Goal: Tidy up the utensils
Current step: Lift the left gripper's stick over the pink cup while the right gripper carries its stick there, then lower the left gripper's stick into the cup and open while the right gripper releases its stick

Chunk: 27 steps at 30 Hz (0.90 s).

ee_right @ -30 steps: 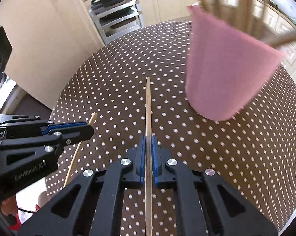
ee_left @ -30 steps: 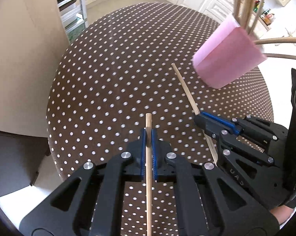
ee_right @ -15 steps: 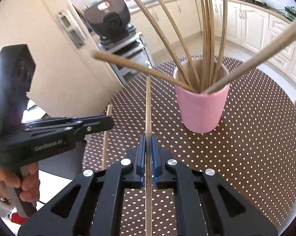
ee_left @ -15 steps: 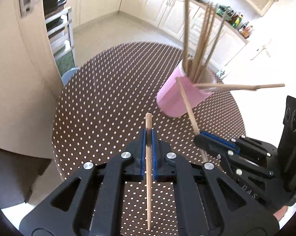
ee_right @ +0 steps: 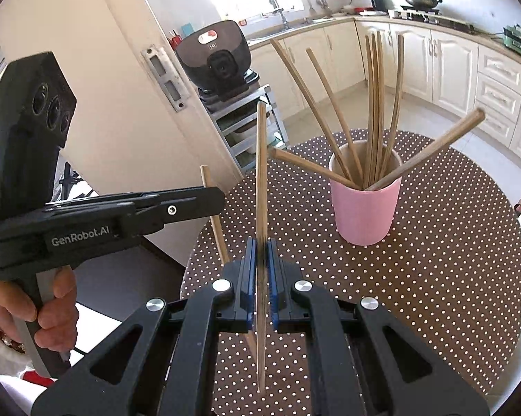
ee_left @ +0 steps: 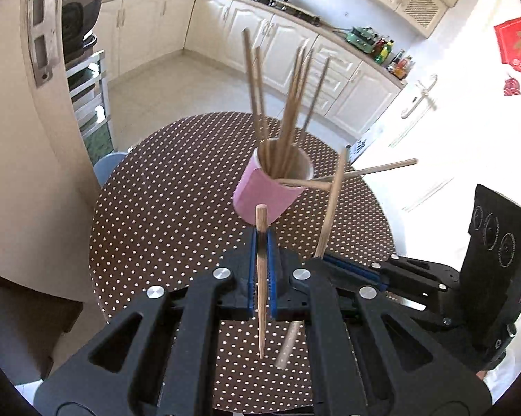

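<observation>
A pink cup [ee_left: 267,194] [ee_right: 364,211] stands on the round dotted table [ee_left: 163,215] [ee_right: 433,260] and holds several wooden chopsticks that fan out of its mouth. My left gripper [ee_left: 260,242] is shut on one wooden chopstick [ee_left: 261,277], its blunt end pointing toward the cup. My right gripper [ee_right: 259,253] is shut on another chopstick [ee_right: 260,173], which rises steeply in front of the camera. Both grippers hang above the table, short of the cup. In the left wrist view the right gripper [ee_left: 324,261] sits to the right; in the right wrist view the left gripper [ee_right: 215,201] sits to the left.
A hand [ee_right: 45,308] holds the left gripper's handle. A metal rack with a dark appliance [ee_right: 218,62] stands beyond the table beside a cream door. White kitchen cabinets [ee_left: 260,41] line the far wall. A blue stool [ee_left: 107,166] peeks out behind the table's left edge.
Both grippers have risen well above the table, each carrying its chopstick; the cup now looks smaller and lies further below them. The cameras tilted up, showing more of the kitchen.
</observation>
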Each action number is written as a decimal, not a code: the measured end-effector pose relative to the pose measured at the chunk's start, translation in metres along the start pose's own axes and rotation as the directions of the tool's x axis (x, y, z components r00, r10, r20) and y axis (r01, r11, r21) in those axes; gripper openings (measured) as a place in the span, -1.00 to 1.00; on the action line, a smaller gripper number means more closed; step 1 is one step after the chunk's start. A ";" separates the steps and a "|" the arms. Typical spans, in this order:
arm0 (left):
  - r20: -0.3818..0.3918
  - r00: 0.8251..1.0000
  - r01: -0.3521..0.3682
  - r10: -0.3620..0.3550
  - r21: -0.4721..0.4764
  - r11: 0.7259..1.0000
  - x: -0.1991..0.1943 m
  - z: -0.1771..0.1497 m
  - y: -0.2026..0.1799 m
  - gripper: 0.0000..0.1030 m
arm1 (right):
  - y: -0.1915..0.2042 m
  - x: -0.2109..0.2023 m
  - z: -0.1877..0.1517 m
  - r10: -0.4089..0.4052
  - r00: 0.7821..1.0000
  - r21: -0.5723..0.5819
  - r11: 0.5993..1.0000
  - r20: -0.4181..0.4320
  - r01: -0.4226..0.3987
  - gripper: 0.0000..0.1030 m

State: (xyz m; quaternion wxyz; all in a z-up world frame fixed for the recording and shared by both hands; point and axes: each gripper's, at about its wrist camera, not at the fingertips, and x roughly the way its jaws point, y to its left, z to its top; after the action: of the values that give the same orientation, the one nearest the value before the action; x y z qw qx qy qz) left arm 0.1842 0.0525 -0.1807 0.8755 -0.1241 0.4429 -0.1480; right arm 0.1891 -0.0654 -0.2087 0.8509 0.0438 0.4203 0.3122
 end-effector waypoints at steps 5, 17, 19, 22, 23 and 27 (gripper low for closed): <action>0.037 0.999 0.017 -0.018 0.029 0.999 -0.018 0.002 -0.014 -0.89 | 0.003 -0.014 0.000 -0.012 0.999 0.000 1.000 0.031 0.012 -0.90; 0.190 0.980 0.047 -0.057 0.052 0.998 -0.073 0.043 -0.028 -0.89 | 0.012 -0.071 0.031 -0.061 0.985 -0.050 0.996 0.164 0.070 -0.90; 0.217 0.975 0.047 -0.057 0.052 0.998 -0.081 0.051 -0.029 -0.89 | 0.009 -0.080 0.041 -0.067 0.979 -0.049 0.996 0.192 0.078 -0.90; 0.258 0.965 0.043 -0.054 0.048 0.998 -0.091 0.067 -0.031 -0.89 | 0.003 -0.091 0.057 -0.076 0.970 -0.051 0.995 0.230 0.090 -0.90; 0.279 0.959 0.038 -0.050 0.045 0.998 -0.095 0.073 -0.031 -0.89 | 0.003 -0.094 0.062 -0.079 0.967 -0.053 0.994 0.243 0.094 -0.90; 0.322 0.946 0.027 -0.038 0.039 0.999 -0.102 0.091 -0.031 -0.89 | -0.008 -0.100 0.076 -0.093 0.954 -0.052 0.992 0.286 0.113 -0.90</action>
State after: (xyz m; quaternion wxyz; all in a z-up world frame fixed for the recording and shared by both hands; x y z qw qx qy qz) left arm 0.1956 0.0689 -0.0419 0.9355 -0.1389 0.2892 -0.1478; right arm 0.2041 -0.1142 -0.0932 0.9184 0.0372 0.2850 0.2720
